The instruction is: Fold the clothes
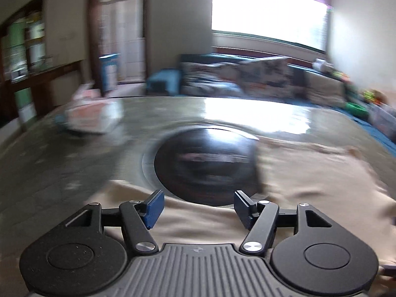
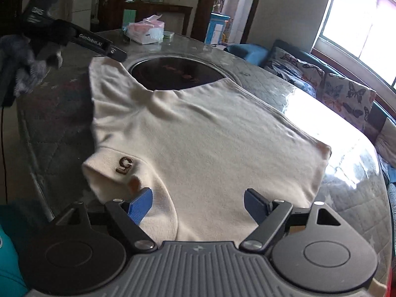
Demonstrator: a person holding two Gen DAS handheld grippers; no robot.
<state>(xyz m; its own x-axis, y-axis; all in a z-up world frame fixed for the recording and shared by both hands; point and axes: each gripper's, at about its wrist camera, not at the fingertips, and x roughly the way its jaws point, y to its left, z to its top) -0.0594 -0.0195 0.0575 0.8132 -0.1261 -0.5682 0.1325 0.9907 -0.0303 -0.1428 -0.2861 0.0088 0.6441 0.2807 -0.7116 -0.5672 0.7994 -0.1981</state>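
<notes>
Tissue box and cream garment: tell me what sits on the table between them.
In the right wrist view, the dark round inset in the table lies between the tissue box and the cream garment, whose far edge overlaps it.

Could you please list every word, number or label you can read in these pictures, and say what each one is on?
"GenRobot.AI": white print on the black left tongs, seen from the right wrist camera.
"5" or "G", seen upside down, cannot tell which: brown patch on the cream sweater.
Reddish marks on the dark round hob: too blurred to read.
Print on the tissue pack: too small to read.
</notes>
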